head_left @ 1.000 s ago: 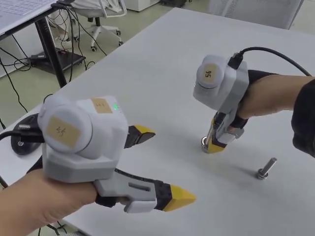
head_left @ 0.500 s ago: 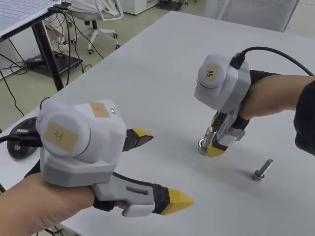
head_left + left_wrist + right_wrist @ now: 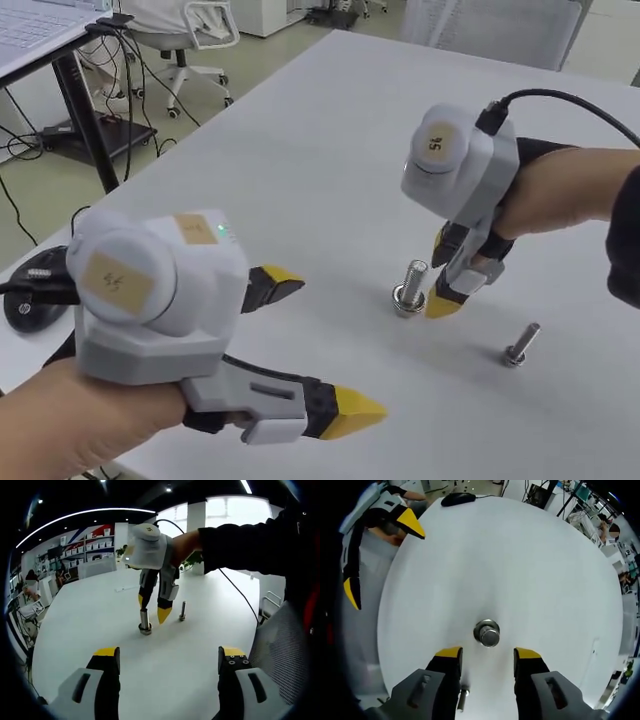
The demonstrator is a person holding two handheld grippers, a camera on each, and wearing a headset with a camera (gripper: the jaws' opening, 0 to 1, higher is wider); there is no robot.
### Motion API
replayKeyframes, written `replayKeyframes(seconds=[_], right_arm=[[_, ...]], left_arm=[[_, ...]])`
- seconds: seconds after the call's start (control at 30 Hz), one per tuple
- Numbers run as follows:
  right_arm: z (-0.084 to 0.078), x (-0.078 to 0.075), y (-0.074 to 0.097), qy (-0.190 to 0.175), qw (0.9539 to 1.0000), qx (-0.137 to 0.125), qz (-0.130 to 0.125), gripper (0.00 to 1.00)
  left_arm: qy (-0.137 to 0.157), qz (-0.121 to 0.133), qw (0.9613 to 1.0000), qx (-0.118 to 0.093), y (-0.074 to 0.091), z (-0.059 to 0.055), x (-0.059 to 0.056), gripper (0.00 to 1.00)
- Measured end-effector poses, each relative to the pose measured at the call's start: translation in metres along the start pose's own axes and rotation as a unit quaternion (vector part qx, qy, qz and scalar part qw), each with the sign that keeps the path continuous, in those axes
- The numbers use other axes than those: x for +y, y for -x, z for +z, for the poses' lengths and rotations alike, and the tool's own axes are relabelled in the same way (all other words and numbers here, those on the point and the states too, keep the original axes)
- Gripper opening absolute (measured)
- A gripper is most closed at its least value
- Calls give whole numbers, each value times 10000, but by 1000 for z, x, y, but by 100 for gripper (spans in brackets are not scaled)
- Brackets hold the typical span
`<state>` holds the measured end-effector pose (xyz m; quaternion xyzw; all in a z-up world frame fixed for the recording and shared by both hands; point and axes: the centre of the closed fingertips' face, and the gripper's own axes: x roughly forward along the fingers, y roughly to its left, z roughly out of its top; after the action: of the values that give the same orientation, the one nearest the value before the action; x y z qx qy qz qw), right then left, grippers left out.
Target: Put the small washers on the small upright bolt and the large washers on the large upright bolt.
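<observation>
Trouble from here would most likely come from my right gripper (image 3: 440,275). Its jaws are parted with nothing between them, and the lower yellow tip hangs just beside the large bolt (image 3: 410,285). That bolt stands upright on the white table (image 3: 300,150) with a washer (image 3: 405,303) ringing its base. A sideways drift as I pull away could clip the shaft and topple it, spilling the washer. The small bolt (image 3: 520,343) stands nearby, apart from the large one, and a careless sweep could knock it over too. My left gripper (image 3: 325,345) is held low and well back, jaws spread wide and empty, so it poses no threat. Half a second ago the right jaws were down around the large bolt, hiding most of it. Now they have lifted off to the side and the bolt stands clear.
</observation>
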<state>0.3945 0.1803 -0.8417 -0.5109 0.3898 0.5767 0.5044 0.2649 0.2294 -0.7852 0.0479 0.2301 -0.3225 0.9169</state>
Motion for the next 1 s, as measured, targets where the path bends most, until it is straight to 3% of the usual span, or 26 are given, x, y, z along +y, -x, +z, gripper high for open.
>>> replayKeyframes(seconds=[0.53, 1.0], right_arm=[[-4, 6, 18, -298, 9985, -420, -171, 54], [-11, 14, 38, -737, 9905, -1078, -425, 63]], left_arm=[[-52, -57, 10000, 48, -1, -2, -3, 80], [-87, -100, 9999, 48, -1, 0, -7, 80]])
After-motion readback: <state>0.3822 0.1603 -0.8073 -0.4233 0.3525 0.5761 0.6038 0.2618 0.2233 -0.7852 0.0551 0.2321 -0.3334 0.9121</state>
